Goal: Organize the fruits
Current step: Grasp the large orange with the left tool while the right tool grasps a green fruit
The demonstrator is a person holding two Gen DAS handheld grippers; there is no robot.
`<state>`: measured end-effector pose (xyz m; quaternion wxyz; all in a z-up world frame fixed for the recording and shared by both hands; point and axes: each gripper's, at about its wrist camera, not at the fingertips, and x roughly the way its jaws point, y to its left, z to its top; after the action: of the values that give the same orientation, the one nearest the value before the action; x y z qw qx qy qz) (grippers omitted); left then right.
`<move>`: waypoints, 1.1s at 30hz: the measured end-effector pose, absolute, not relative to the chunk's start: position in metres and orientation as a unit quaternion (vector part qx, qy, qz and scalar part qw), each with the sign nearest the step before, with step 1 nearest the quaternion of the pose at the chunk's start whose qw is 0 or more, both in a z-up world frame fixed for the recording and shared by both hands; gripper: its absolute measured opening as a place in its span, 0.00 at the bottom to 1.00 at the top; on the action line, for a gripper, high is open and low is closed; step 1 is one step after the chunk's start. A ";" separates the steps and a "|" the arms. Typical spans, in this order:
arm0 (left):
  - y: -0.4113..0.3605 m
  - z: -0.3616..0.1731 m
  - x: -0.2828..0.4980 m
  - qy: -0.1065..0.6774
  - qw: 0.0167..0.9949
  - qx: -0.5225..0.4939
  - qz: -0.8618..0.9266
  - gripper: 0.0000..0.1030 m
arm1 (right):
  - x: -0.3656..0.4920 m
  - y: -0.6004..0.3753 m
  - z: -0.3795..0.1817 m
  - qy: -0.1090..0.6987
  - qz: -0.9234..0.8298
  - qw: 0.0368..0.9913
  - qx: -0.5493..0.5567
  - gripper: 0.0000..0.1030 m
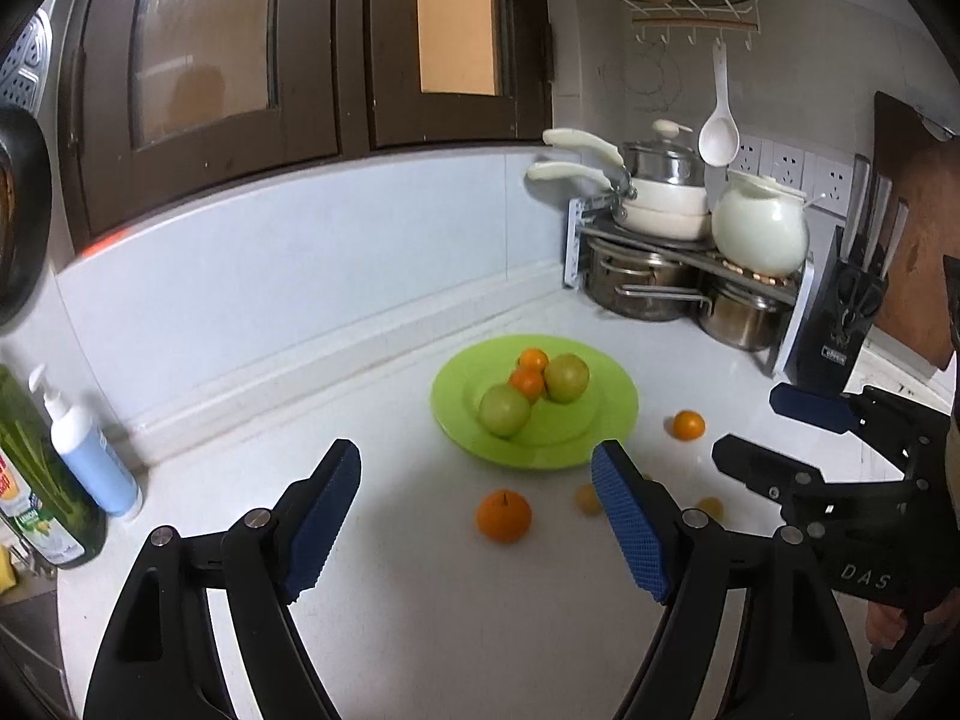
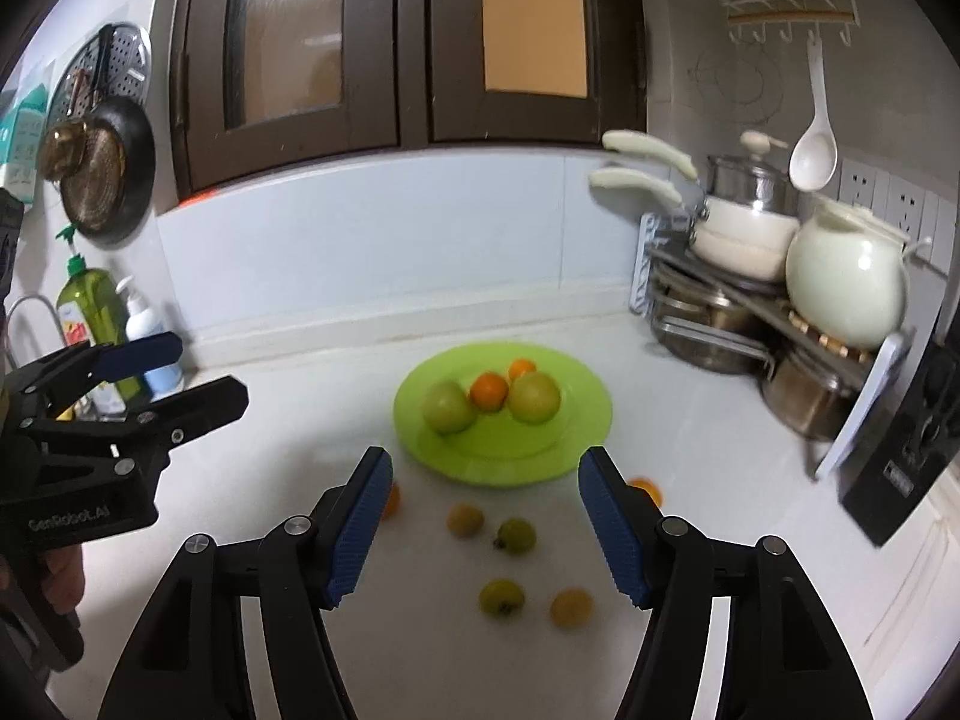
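While both grippers, left (image 1: 477,516) and right (image 2: 483,519), hover with jaws apart (empty), stem-up orange (image 1: 504,515) sits on table (image 1: 420,600) before plate (image 1: 618,420).

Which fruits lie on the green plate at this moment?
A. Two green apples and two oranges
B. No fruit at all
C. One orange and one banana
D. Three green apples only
A: on the green plate lie two green apples with two small oranges between and behind them.

White counter (image 1: 420,600), dark cabinets (image 1: 240,60), tiled wall (image 1: 810,60)
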<state>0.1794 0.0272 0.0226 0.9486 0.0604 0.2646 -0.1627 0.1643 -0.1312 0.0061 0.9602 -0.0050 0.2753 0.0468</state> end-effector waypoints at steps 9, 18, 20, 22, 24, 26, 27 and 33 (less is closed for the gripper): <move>0.036 -0.005 0.177 0.295 0.937 0.071 -0.173 0.78 | 0.156 -0.117 -0.024 0.303 0.041 0.952 -0.009 0.63; 0.036 -0.030 0.188 0.319 0.924 0.094 -0.188 0.78 | 0.159 -0.115 -0.051 0.332 0.021 0.943 -0.006 0.63; 0.035 -0.035 0.192 0.325 0.921 0.100 -0.191 0.78 | 0.161 -0.114 -0.056 0.337 0.017 0.941 -0.008 0.63; 0.034 -0.041 0.197 0.331 0.918 0.106 -0.194 0.78 | 0.164 -0.112 -0.062 0.343 0.011 0.939 -0.012 0.63; 0.032 -0.048 0.203 0.336 0.915 0.111 -0.195 0.78 | 0.167 -0.113 -0.066 0.350 0.007 0.937 -0.012 0.63; 0.031 -0.055 0.209 0.341 0.912 0.115 -0.197 0.78 | 0.170 -0.114 -0.071 0.357 0.004 0.934 -0.010 0.63; 0.030 -0.057 0.211 0.342 0.911 0.116 -0.199 0.78 | 0.173 -0.114 -0.075 0.362 0.002 0.932 -0.008 0.63; 0.022 -0.066 0.224 0.346 0.905 0.129 -0.213 0.78 | 0.184 -0.121 -0.089 0.383 0.000 0.924 0.008 0.63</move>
<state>0.2240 0.0222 -0.0665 0.9046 0.1288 0.3462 -0.2128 0.1843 -0.1211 -0.0891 0.9236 0.0083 0.3832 -0.0003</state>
